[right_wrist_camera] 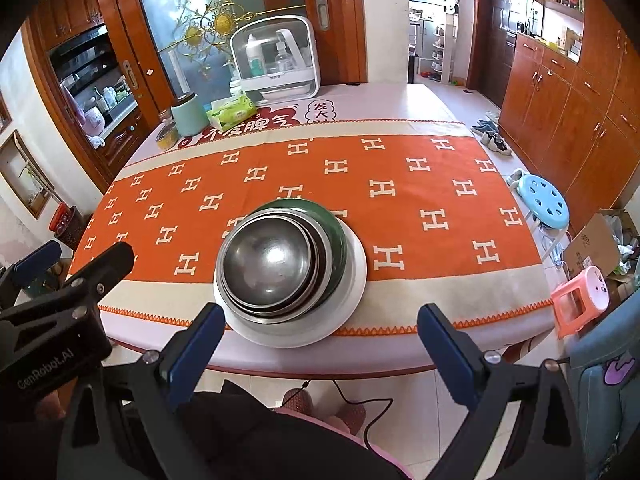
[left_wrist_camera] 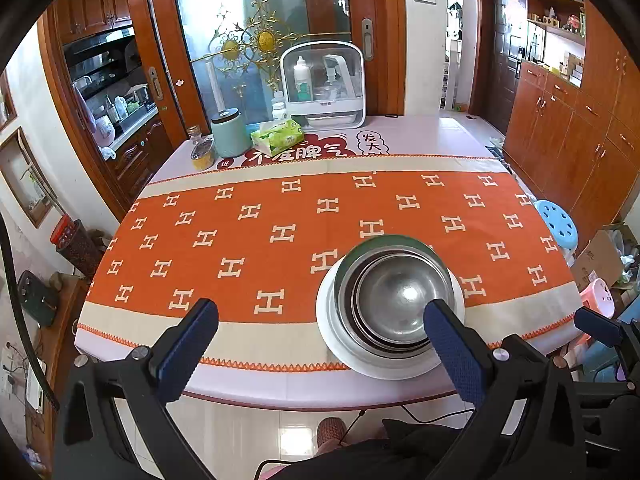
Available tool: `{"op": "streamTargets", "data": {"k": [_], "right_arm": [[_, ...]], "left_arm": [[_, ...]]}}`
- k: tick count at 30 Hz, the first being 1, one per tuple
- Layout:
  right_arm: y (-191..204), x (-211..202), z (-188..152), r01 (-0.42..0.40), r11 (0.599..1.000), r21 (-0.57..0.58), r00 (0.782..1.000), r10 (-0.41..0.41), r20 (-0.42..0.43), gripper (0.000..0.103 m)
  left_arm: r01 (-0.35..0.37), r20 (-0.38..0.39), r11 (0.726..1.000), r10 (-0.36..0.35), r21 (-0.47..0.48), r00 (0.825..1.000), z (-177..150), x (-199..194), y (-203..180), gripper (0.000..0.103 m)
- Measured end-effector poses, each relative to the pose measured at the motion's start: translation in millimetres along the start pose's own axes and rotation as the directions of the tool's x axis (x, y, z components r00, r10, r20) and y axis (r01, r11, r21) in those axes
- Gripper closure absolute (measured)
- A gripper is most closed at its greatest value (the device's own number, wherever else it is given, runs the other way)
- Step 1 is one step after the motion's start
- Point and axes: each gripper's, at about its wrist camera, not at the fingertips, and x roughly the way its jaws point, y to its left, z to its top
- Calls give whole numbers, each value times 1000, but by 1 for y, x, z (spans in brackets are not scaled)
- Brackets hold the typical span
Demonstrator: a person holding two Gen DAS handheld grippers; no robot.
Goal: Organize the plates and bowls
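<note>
- The bowls (right_wrist_camera: pixel 268 264) are nested steel ones, set inside a green bowl (right_wrist_camera: pixel 334 228), all stacked on a white plate (right_wrist_camera: pixel 352 280); the stack sits near the front edge of the table (right_wrist_camera: pixel 432 96), on the orange cloth (right_wrist_camera: pixel 400 168).
- Writing: the cloth repeats a cream "H" pattern; the mat (left_wrist_camera: pixel 320 152) beyond it carries large Chinese characters, only partly legible; the left gripper's body, seen from the right wrist view, reads "GenRobot.AI".
- The plate's near rim reaches the cloth's zigzag hem, close to the table's front edge.
- The cloth to the left, right and behind the stack lies bare; a mint canister (left_wrist_camera: pixel 230 132), a tissue pack (left_wrist_camera: pixel 278 136) and a white storage case (left_wrist_camera: pixel 324 84) stand along the far edge, well apart from the stack.
- The left gripper (left_wrist_camera: pixel 320 332) is spread wide, holding nothing; in its view the right finger overlaps the stack's near side, though contact cannot be told.
- The right gripper (right_wrist_camera: pixel 320 340) is also spread wide and empty, hovering off the front edge, its left finger just beside the plate's rim.
</note>
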Motion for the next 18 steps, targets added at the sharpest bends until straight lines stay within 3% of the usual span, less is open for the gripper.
{"op": "streamTargets", "data": {"k": [18], "right_arm": [[1, 1, 1, 0, 1000, 0, 1000, 0, -3, 5]], "left_arm": [[1, -2, 1000, -1, 0, 1000, 1, 1, 0, 1]]}}
